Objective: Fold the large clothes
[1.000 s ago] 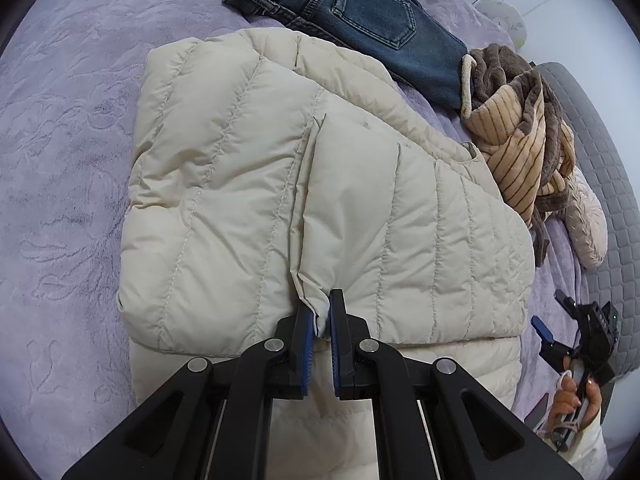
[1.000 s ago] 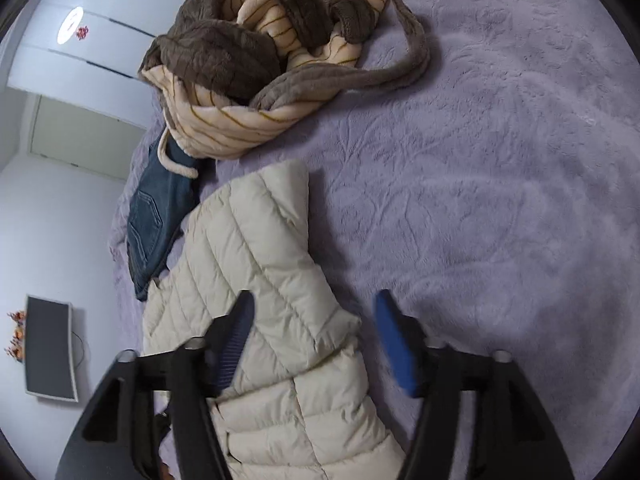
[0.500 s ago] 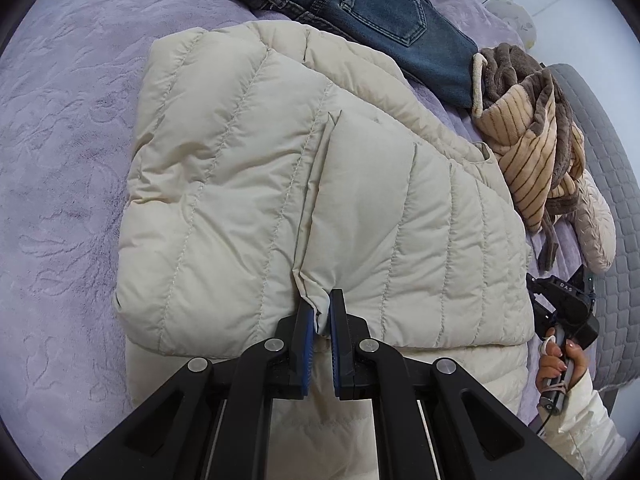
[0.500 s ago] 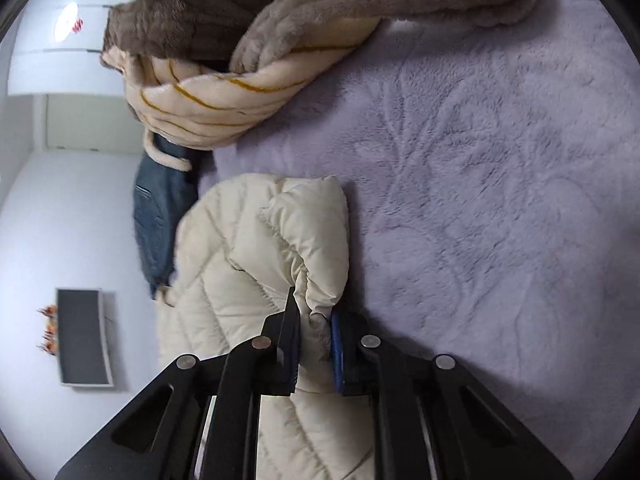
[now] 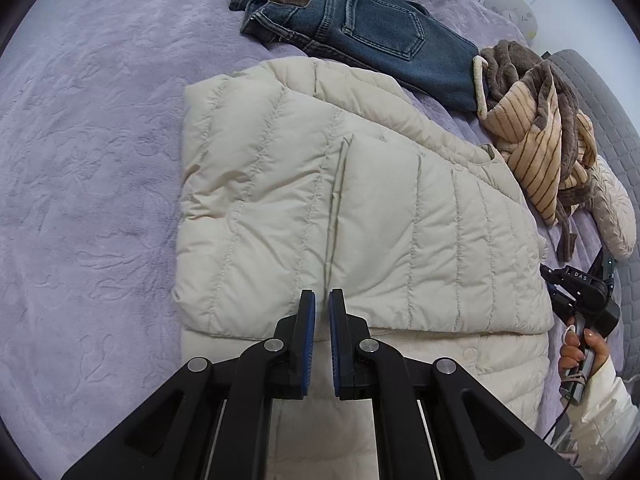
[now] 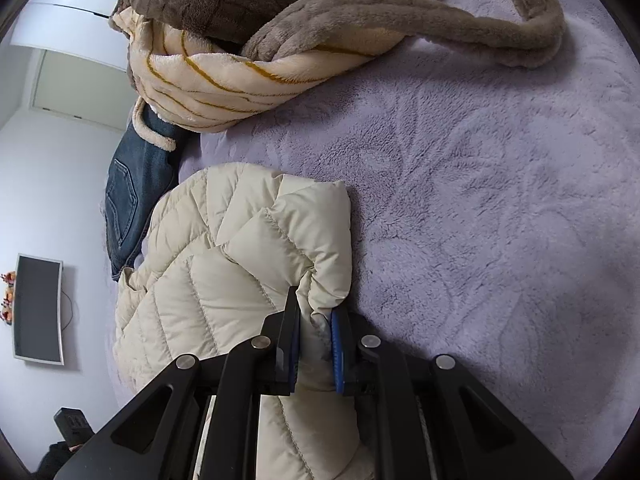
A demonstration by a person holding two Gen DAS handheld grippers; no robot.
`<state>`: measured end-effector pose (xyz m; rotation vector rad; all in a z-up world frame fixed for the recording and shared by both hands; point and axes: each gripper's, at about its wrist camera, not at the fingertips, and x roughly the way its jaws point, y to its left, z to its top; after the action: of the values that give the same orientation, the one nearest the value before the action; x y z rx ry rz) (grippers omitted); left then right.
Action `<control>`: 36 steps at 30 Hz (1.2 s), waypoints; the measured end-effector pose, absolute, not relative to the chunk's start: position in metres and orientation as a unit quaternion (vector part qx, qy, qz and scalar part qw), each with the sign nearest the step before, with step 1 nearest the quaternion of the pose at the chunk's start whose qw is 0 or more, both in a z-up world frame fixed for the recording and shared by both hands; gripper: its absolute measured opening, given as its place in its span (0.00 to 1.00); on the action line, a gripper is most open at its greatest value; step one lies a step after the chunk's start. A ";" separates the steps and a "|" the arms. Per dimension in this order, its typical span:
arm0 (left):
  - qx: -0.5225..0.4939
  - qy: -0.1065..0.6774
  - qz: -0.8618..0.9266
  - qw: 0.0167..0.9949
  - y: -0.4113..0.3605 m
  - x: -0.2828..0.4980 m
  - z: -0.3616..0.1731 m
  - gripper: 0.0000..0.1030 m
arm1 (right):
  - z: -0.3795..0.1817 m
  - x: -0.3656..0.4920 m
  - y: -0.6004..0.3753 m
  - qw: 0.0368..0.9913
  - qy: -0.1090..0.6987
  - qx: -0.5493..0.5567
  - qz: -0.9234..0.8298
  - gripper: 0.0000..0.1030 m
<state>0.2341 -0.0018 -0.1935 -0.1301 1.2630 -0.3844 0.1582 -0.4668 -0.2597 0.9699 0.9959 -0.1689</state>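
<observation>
Jacket (image 6: 224, 280) edge pinched in right gripper (image 6: 314, 312) jaws (bed (image 6: 500, 200)).

That cream puffer jacket (image 5: 360, 208) is quilted nylon-type cloth, smooth with a faint satin sheen, stitched into puffy channels. The bedspread (image 5: 88, 168) under it is lilac plush fleece, matt and fuzzy, with an embossed leafy pattern. The jeans (image 5: 360, 28) are heavy washed denim, rough-looking, with a brown leathery waist patch. The robe (image 6: 240, 60) is thick fleece, cream with thin stripes and brown trim, very soft and matt. The right gripper (image 6: 314, 344) is matt black plastic with shiny metal pins and blue rubbery pads, same as the left gripper (image 5: 322, 328).
</observation>
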 end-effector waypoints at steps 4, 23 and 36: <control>-0.060 0.573 -0.171 0.799 0.011 0.230 -0.180 0.09 | -0.251 0.155 -0.466 0.767 0.463 0.435 -0.085 0.19; 0.006 0.585 -0.151 0.797 -0.008 0.200 -0.167 0.09 | -0.186 0.075 -0.422 0.783 0.492 0.363 -0.112 0.56; 0.026 0.572 -0.119 0.811 -0.004 0.172 -0.142 1.00 | -0.155 0.060 -0.377 0.792 0.515 0.316 -0.093 0.62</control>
<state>0.1719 -0.0041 -0.1425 0.0545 1.2220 -0.2551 0.0599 -0.3775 -0.1554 0.6795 1.1075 -0.2004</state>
